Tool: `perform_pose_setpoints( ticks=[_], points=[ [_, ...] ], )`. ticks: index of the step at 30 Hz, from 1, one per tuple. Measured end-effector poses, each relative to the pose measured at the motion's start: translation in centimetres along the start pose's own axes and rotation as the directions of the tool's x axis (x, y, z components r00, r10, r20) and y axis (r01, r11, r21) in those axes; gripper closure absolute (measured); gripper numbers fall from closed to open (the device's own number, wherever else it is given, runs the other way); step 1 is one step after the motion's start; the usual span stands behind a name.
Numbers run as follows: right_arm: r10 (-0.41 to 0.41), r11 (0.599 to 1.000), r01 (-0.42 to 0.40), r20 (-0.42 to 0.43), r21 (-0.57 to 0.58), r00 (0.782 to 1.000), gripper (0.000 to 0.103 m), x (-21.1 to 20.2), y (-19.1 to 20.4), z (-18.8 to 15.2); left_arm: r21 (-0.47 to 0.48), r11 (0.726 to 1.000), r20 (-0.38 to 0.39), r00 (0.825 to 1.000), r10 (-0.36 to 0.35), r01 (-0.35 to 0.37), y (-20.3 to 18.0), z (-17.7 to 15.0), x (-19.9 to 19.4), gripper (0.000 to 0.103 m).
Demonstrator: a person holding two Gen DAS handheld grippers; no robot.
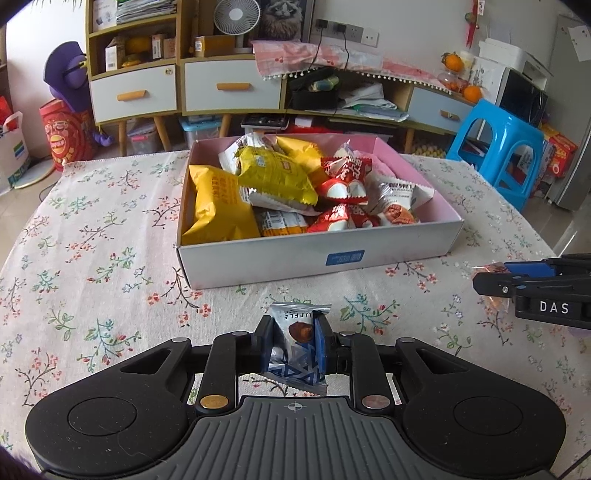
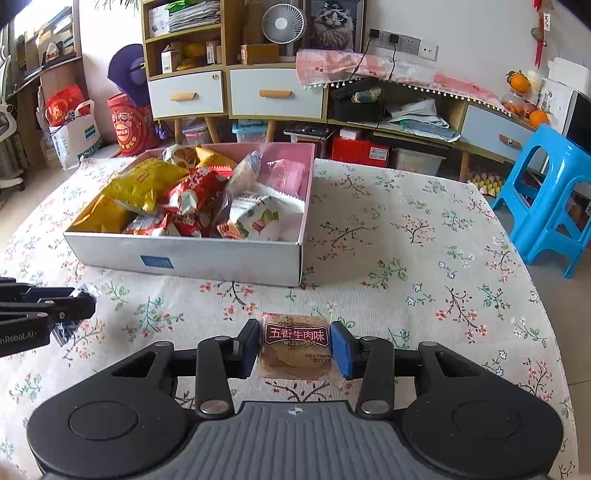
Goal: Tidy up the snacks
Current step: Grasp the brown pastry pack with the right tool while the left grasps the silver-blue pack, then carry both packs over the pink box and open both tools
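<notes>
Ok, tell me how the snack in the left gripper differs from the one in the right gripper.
The truffle packet in the left gripper has an opaque blue-and-silver wrapper; the biscuit packet in the right gripper is clear with a dark red label, its brown biscuit showing. The truffle packet is pinched narrow and creased; the biscuit packet is gripped wide and stays flat. Both are single wrapped snacks, held over the floral tablecloth in front of the snack box.

A lived-in home living room: a floral tablecloth (image 1: 92,229), a wooden cabinet (image 1: 155,92) cluttered with boxes, a desk fan (image 1: 236,16), a cat picture (image 2: 334,24) and a blue plastic stool (image 1: 506,147).
</notes>
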State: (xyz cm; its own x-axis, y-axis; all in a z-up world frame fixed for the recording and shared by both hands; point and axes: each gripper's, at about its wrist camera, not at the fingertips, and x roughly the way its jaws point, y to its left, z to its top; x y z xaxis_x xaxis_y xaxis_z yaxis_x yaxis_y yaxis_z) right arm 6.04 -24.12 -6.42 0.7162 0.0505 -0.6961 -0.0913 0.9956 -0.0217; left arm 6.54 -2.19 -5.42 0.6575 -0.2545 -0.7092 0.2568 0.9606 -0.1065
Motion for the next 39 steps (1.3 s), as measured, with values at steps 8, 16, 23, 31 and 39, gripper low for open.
perform_pose_setpoints(
  ticks=[8, 16, 23, 31, 39],
  points=[
    [0.022, 0.999, -0.022, 0.014, 0.032, 1.0, 0.074, -0.7, 0.1, 1.4, -0.039, 0.999, -0.01, 1.0, -0.005, 0.004, 0.3, 1.2, -0.7, 0.083],
    [0.044, 0.998, -0.046, 0.034, 0.049, 0.998, 0.074, -1.4, 0.7, 3.2, -0.087, 0.996, 0.024, 1.0, -0.016, 0.018, 0.8, 2.9, -1.7, 0.083],
    [0.068, 0.995, -0.072, 0.067, 0.067, 0.995, 0.074, -1.8, 1.1, 5.3, -0.137, 0.99, 0.061, 0.998, -0.018, 0.026, 2.1, 5.0, -2.3, 0.083],
    [0.082, 0.984, -0.098, 0.115, 0.147, 0.99, 0.074, -1.3, 0.9, 8.3, -0.189, 0.982, 0.093, 0.996, -0.004, 0.021, 3.8, 7.4, -1.5, 0.083],
    [0.092, 0.951, -0.121, 0.112, 0.285, 0.989, 0.073, 1.4, 0.2, 10.5, -0.22, 0.974, 0.12, 0.992, -0.026, 0.052, 4.0, 9.7, 0.7, 0.083]
  ],
)
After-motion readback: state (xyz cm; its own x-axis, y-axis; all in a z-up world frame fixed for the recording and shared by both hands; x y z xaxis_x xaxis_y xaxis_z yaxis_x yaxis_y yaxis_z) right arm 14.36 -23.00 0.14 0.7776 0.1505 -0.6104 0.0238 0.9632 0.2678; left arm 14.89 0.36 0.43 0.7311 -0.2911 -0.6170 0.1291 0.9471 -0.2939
